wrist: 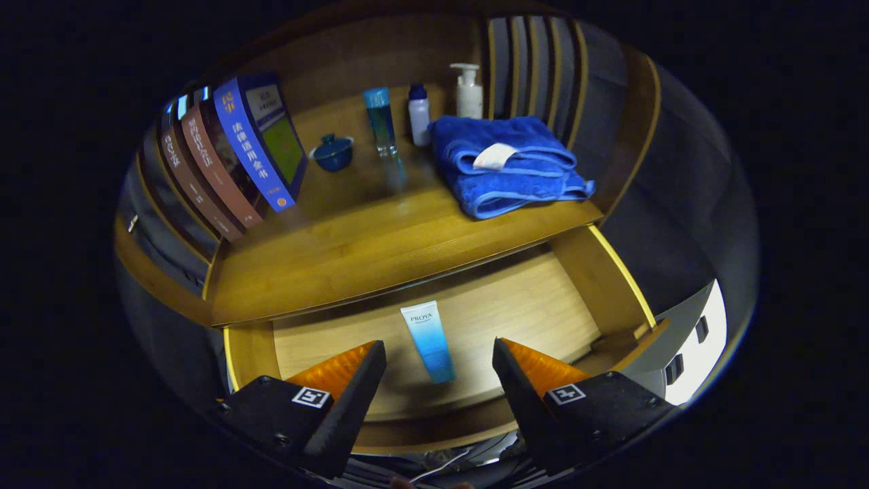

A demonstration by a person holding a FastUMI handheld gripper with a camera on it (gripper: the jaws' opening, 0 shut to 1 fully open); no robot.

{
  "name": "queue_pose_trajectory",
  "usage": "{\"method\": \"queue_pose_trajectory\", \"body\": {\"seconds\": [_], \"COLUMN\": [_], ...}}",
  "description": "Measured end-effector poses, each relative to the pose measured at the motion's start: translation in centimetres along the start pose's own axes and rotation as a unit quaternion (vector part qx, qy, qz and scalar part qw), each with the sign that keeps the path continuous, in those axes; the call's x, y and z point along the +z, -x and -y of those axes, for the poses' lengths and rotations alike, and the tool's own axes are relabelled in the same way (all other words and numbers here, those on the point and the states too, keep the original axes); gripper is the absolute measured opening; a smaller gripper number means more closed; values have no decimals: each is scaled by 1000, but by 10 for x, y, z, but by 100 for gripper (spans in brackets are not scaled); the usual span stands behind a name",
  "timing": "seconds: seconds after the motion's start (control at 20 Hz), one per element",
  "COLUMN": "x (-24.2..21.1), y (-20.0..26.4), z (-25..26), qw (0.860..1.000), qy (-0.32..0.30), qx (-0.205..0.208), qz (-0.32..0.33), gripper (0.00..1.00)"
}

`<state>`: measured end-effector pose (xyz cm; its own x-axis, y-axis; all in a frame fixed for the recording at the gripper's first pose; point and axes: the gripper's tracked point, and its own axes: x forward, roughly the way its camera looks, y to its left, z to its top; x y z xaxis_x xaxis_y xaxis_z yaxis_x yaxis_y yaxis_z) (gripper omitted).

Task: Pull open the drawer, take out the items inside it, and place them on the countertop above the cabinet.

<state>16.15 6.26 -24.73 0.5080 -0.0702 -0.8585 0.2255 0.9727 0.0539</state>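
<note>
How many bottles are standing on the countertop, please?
3: a tall blue bottle beside the small lidded pot, a white bottle right of it, and a pump bottle behind the folded towel.

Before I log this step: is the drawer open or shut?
Open: the drawer is pulled out, its tube lying inside, between the open tool's fingers.

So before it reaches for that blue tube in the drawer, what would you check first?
1. Wooden drawer pulled open: ok.
2. Blue-and-white squeeze tube lying flat in the drawer, nothing on it: ok.
3. Gripper open, fingers apart: ok.
4. Tube lined up between the fingers: ok.
5. Free spot on the wooden countertop in front of the folded blue towel: ok.
6. Other items deeper in the drawer: cannot tell.
</note>
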Motion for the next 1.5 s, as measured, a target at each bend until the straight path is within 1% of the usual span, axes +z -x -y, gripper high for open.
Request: {"method": "queue_pose_trajectory", "body": {"seconds": [0.1,0.2,0.55,0.75,0.9,1.0,1.05,1.1,1.15,1.2,1.25,1.4,1.5], "x": [-8,-18,-38,-45,-50,-58,-55,-60,-60,-53,-57,-51,-46], "y": [-19,-33,-78,-97,-104,-115,-107,-112,-107,-97,-96,-65,-41], "z": [-6,-6,-11,-11,-9,-12,-11,-9,-8,-4,-1,13,17], "qw": [1000,997,988,985,984,980,980,981,981,981,981,979,981], "qy": [2,32,78,90,91,101,107,106,110,115,114,116,112], "qx": [5,1,2,2,4,13,10,6,5,-5,-15,-47,-55], "qz": [-31,-65,-130,-146,-155,-170,-168,-165,-161,-158,-158,-158,-147], "gripper": [100,100,100,96,85,67,58,49,46,43,40,40,40]}}
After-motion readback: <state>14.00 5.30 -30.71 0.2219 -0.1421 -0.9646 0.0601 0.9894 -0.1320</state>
